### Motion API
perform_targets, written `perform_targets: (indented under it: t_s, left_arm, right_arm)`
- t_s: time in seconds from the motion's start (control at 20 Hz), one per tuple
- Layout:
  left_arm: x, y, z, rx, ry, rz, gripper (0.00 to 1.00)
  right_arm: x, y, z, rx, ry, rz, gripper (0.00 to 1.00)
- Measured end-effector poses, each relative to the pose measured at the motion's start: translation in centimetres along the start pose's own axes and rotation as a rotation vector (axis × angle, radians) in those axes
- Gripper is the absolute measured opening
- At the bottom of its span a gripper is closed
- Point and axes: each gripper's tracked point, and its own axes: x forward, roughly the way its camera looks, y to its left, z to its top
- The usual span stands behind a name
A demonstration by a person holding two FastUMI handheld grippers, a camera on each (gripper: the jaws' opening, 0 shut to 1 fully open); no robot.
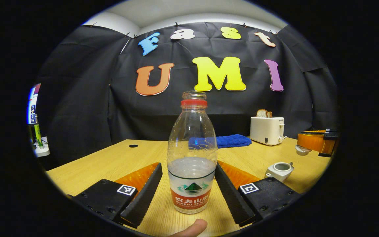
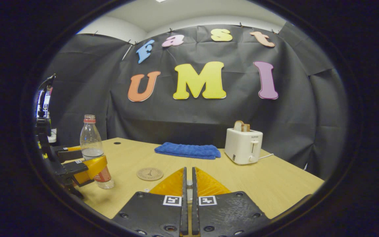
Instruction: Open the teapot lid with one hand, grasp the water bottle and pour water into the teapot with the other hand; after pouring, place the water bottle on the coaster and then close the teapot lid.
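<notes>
The water bottle stands upright on the table, capless, about a third full, squarely between the left gripper whose fingers are spread wide, flanking its labelled base without pressing. Thin clear plastic, likely light and easily dented; I'd grip low, around the label. Moving right, the coaster lies bare near the bottle. Farther right the teapot sits open-mouthed, contents unclear. The right gripper is pinched nearly closed; on the lid, I can't tell.
</notes>
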Motion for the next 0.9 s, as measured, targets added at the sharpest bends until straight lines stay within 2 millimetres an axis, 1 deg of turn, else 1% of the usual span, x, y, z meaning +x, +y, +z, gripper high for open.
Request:
perform_targets:
  t_s: [0.15, 0.2, 0.3, 0.4, 0.5, 0.6, 0.75, 0.9]
  left_arm:
    - [0.4, -0.5, 0.1, 0.001, -0.004, -0.026, 0.94]
    - [0.5, -0.4, 0.1, 0.002, -0.004, -0.028, 0.86]
    - [0.2, 0.0, 0.0, 0.012, 0.014, -0.019, 0.80]
    - [-0.2, 0.4, 0.2, 0.056, 0.032, 0.008, 0.80]
    - [-0.5, 0.7, 0.7, 0.096, 0.056, 0.027, 0.79]
    - [-0.9, 0.5, 1.8, 0.152, 0.060, 0.036, 0.79]
    - [-1.2, 0.5, 3.0, 0.284, 0.075, 0.060, 0.79]
    - [-1.4, 0.1, 3.8, 0.456, 0.080, 0.082, 0.78]
  right_arm:
    - [0.0, -0.9, -0.8, 0.015, 0.029, -0.002, 0.04]
    - [-0.1, -1.3, -0.8, 0.008, 0.029, -0.009, 0.04]
    - [-0.4, -1.7, -0.7, -0.006, 0.024, -0.016, 0.04]
    - [-0.8, -1.8, -0.8, -0.007, 0.026, -0.002, 0.04]
    - [-1.2, -2.5, -1.0, -0.024, 0.030, -0.006, 0.04]
    - [-1.6, -3.2, -1.0, -0.032, 0.026, -0.012, 0.04]
    - [-1.9, -4.1, -1.1, -0.020, 0.026, -0.016, 0.04]
    - [-1.9, -5.5, -1.0, -0.031, 0.026, -0.045, 0.03]
